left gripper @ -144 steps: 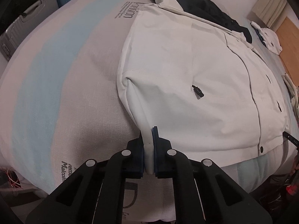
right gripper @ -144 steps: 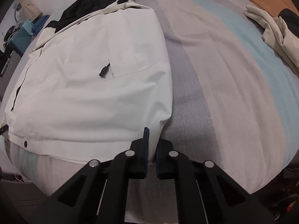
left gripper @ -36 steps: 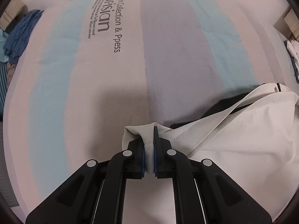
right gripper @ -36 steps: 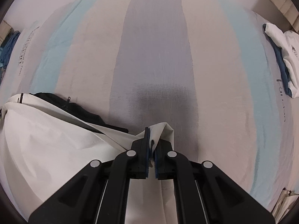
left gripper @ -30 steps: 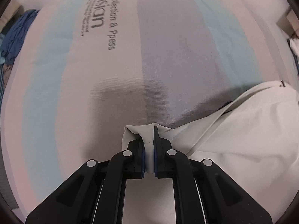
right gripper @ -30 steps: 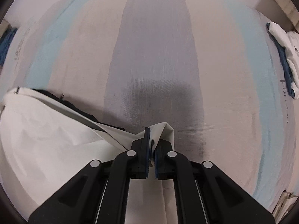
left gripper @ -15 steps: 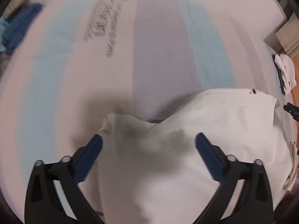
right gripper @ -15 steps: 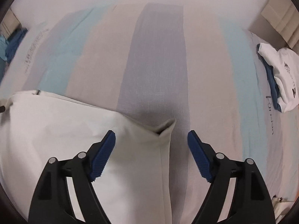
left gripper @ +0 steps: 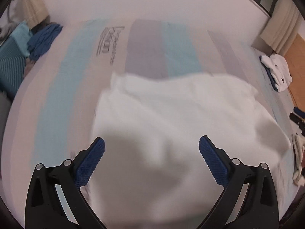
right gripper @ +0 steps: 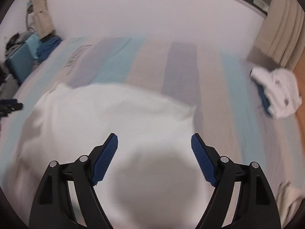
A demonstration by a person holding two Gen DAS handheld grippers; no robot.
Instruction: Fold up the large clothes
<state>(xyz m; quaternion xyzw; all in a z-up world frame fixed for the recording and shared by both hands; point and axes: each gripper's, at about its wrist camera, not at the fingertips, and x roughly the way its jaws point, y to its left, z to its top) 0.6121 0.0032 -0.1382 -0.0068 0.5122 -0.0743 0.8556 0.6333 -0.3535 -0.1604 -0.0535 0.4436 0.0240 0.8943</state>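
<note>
1. The big white fabric jacket [left gripper: 177, 110] lies doubled over, bottom half on top, in the middle of the bed's striped pale blue, grey and beige cover [left gripper: 144, 43].
2. The left gripper [left gripper: 152, 146] and right gripper [right gripper: 154, 143] hang above it, jaws spread wide, nothing between them.
3. One fold looks done; it probably needs another fold and smoothing.
4. A folded white garment [right gripper: 280, 93] waits at the bed's edge.

Striped bedsheet [left gripper: 80, 87] in bands of pale blue, grey and beige, with dark printed lettering [left gripper: 106, 43] near the far left. Folded white garment [right gripper: 280, 93] atop something dark blue at the bed's right edge. Crumpled blue clothing [left gripper: 42, 40] beside a teal ribbed suitcase [right gripper: 21, 64] at far left. Beige curtains [right gripper: 282, 24] and wooden floor [left gripper: 297, 57] on the right.
</note>
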